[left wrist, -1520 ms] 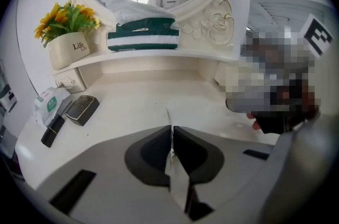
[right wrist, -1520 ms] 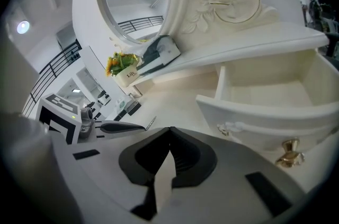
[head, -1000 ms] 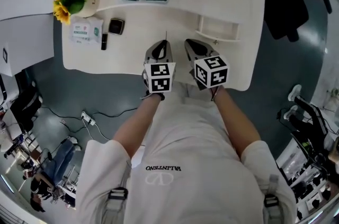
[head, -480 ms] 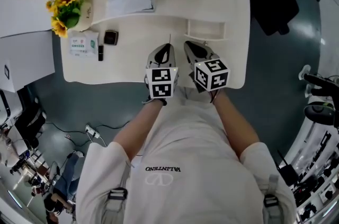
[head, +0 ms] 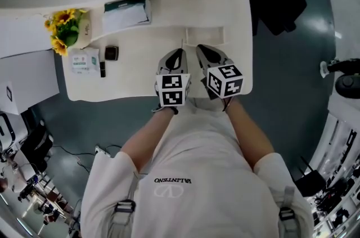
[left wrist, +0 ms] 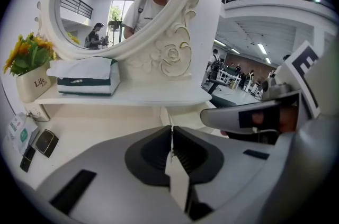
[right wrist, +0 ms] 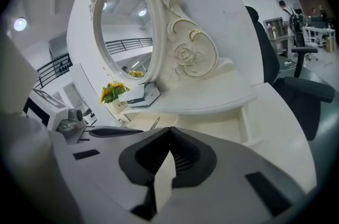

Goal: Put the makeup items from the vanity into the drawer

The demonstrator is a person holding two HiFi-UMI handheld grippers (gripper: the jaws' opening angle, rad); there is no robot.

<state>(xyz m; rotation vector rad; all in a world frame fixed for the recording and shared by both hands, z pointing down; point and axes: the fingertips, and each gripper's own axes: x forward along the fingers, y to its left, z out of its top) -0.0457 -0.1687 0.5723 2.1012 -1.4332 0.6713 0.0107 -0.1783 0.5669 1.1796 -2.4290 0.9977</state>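
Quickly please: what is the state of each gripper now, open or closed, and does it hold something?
Left gripper: closed, holding nothing.
Right gripper: closed, holding nothing.

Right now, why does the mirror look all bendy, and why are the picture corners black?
Left gripper view: the wide lens bulges everything, so the oval mirror bows and the corners go black. Right gripper view: same bulge, and the mirror leans sideways. Head view: the vanity top curves at its edges; the light is soft, without hard shadows.
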